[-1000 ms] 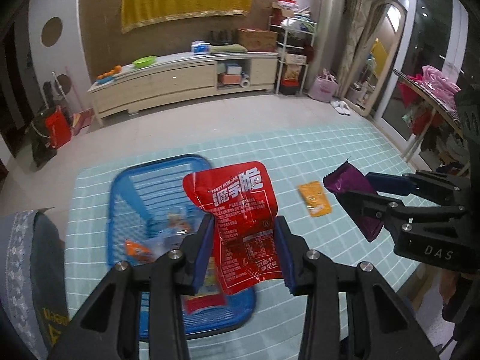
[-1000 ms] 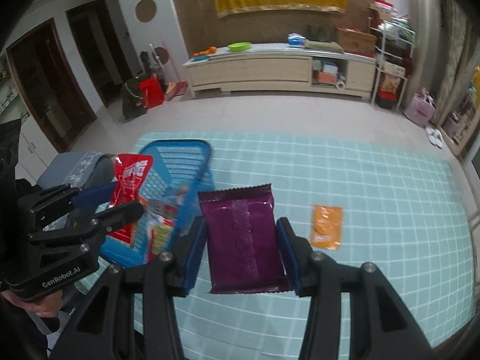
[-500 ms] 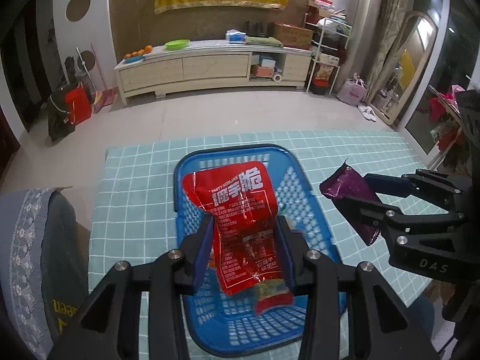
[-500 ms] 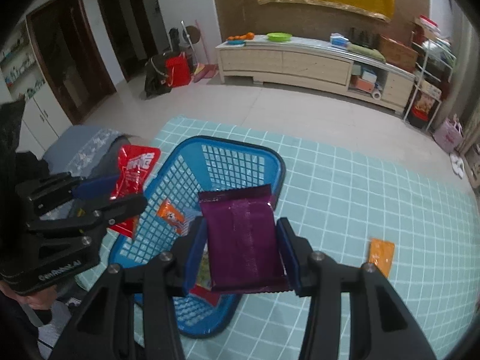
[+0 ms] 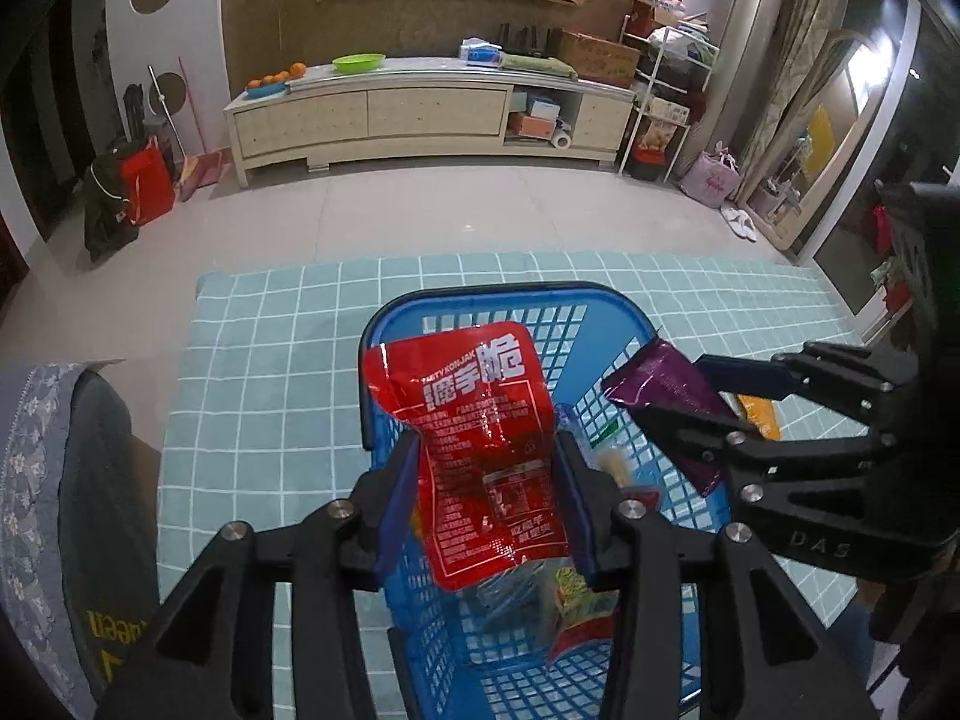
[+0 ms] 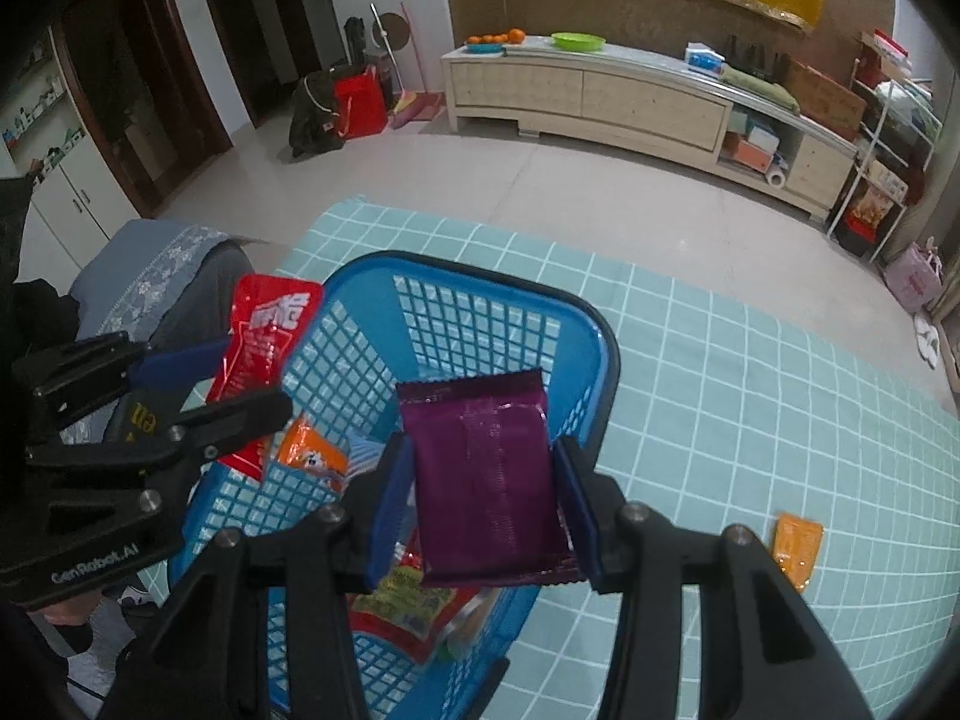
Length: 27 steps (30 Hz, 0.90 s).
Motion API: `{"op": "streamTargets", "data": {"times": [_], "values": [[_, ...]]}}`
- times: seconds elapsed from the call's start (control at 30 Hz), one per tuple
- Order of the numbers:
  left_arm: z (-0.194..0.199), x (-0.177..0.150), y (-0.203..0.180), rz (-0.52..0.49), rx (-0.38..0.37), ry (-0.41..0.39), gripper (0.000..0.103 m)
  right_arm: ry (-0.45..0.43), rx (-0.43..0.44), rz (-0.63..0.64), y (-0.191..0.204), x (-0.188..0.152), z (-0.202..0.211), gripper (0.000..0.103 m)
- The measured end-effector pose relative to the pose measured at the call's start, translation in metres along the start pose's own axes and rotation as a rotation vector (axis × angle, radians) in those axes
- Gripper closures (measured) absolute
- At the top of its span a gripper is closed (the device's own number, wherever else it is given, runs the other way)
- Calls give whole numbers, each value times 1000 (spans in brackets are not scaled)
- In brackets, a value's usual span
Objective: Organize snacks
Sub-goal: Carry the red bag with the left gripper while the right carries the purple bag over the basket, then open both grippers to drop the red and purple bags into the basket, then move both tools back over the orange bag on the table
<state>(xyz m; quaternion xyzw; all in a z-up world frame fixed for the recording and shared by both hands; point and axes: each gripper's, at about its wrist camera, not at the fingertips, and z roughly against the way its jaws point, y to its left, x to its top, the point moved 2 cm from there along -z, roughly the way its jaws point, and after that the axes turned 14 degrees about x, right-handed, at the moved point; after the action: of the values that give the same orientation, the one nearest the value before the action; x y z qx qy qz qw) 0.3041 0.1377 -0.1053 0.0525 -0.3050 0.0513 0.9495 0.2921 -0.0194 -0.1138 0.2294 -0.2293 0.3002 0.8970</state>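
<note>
A blue mesh basket (image 5: 498, 291) (image 6: 480, 276) stands on the teal checked tablecloth (image 6: 750, 390) and holds several snack packets (image 6: 408, 600). My left gripper (image 5: 486, 444) (image 6: 252, 378) hangs over the basket with an upright red snack packet (image 5: 474, 384) (image 6: 264, 354) between its fingers. Its jaws are opening, and the packet still stands between the pads. Over the basket's right side, my right gripper (image 6: 483, 450) (image 5: 678, 390) is shut on a purple snack packet (image 6: 480, 516) (image 5: 666, 396). An orange packet (image 6: 795, 546) (image 5: 759, 414) lies flat on the cloth to the right of the basket.
A chair with a grey patterned cushion (image 5: 48, 480) stands against the table's left edge. The two grippers hang close side by side above the basket. Beyond the table's far edge are bare floor and a long low cabinet (image 5: 420, 114).
Both grippers carried their packets leftwards and a little down, from beside the basket to over it. The left jaws stand slightly wider; the red packet has not dropped.
</note>
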Motion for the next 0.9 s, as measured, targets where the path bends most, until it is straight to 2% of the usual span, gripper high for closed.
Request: {"op": "streamTargets", "data": {"times": [0.07,0.17,0.2,0.47,0.9], "values": [[-1,0,2,7,9,0,51,-22,26,2,-1,1,3,48],[-1,-3,2,5,20,8,46,-31,20,-4,-4,-2,6,20],[1,-5,2,4,23,10,43,-42,15,-9,-4,-4,8,18],[23,-12,1,7,12,-3,38,-48,-30,-47,-1,-11,30,18],[89,-22,-46,-29,23,-61,37,-89,-42,-74,-7,-37,105,18]]}}
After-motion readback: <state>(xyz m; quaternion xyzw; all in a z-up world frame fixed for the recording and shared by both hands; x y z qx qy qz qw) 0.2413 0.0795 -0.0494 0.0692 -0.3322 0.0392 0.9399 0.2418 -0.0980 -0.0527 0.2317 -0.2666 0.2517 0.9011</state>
